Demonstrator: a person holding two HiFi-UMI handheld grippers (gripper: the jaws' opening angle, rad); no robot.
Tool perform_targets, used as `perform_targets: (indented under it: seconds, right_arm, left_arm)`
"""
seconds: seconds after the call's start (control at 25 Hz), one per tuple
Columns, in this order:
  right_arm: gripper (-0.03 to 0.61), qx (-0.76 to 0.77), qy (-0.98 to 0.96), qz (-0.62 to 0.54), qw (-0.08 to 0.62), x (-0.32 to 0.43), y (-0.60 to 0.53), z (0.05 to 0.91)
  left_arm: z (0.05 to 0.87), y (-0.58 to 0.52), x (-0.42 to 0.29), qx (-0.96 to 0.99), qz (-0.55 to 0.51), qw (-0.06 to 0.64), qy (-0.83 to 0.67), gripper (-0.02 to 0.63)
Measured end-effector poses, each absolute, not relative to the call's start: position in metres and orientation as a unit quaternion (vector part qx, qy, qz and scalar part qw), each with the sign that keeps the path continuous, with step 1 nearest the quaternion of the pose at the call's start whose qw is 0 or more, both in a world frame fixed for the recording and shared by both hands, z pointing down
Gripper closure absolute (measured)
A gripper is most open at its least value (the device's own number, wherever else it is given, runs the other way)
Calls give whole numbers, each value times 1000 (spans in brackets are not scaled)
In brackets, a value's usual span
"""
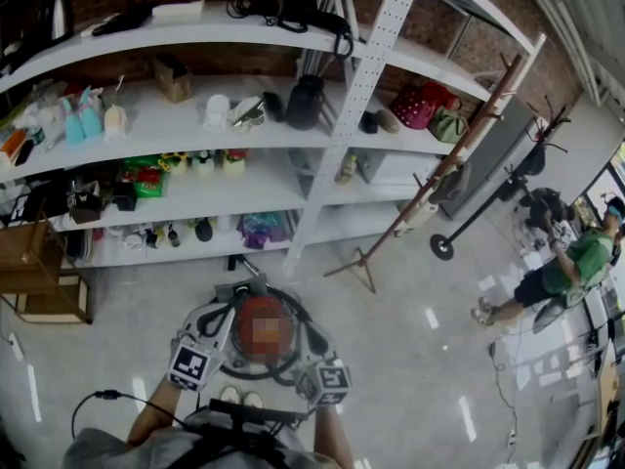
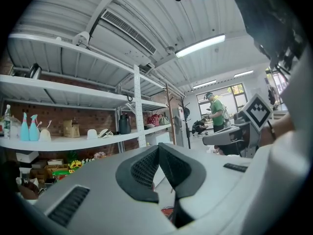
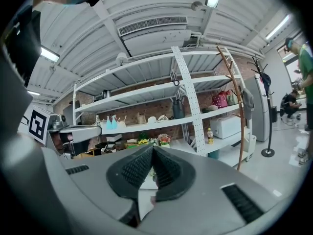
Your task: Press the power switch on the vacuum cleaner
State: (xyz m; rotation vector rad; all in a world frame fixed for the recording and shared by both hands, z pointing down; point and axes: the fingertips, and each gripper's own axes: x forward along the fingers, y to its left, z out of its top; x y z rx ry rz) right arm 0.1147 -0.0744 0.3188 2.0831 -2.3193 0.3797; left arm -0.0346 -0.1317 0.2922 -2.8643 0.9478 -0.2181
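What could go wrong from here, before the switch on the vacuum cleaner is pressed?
1. The left tool and the right tool are shut and face the shelves, not the vacuum cleaner. No view shows the switch, so a press may miss.
2. The hose loops round the vacuum cleaner, close to both tools, and might catch one.

Bright, even light from ceiling tubes (image 2: 200, 45); strong fisheye bending, dark vignetted corners.

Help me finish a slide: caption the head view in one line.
Left gripper and right gripper, both shut, flank a red vacuum cleaner on the floor before white shelves.
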Motion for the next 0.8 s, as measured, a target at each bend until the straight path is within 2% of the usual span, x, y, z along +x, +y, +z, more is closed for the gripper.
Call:
perform_targets:
  seconds: [0.8]
  right_arm:
    - [568,661,-745,93,-13,105,-73,307]
  left_arm:
    - [279,-132,-43,-942,-60,71,323,607]
